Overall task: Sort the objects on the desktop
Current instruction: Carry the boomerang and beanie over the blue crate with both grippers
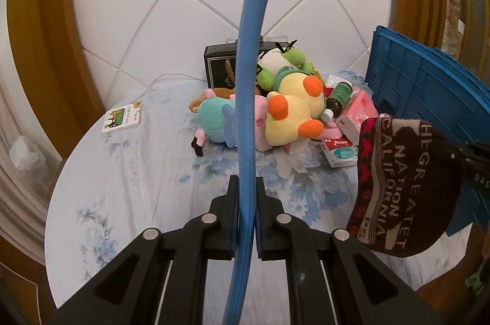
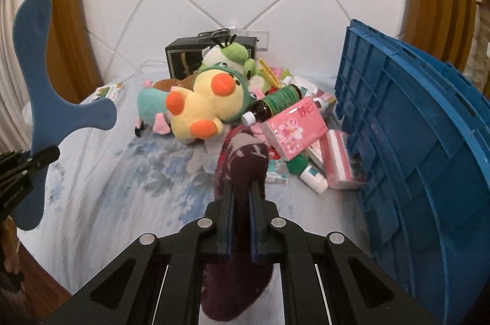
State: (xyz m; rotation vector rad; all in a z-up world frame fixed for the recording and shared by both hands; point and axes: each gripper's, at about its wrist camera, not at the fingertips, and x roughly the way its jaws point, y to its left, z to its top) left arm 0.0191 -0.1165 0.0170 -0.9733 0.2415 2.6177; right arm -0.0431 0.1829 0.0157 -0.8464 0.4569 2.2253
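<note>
Nearest my left lens: my left gripper [image 1: 246, 221], jaws pressed onto the thin edge of the blue boomerang [image 2: 46, 98], which rises through the centre of the left wrist frame and shows whole at the left edge of the right wrist frame.

My right gripper [image 2: 242, 202] pinches the dark maroon sock [image 1: 404, 187], lower centre of its frame; most of the sock hangs free below and ahead of the jaws.

Unsorted pile at mid-frame: yellow duck plush [image 2: 202, 107], brown bottle [image 2: 275, 104], pink tissue pack [image 2: 295, 130], beside the tipped blue crate [image 2: 428, 141] at right.

Risks, my judgement:
- Edge grip on the boomerang is narrow; a twist could let it pivot or slip.
- Limp sock may snag the crate rim or drag the bottle.
- Both hands loaded; nothing free to steady the pile.
</note>
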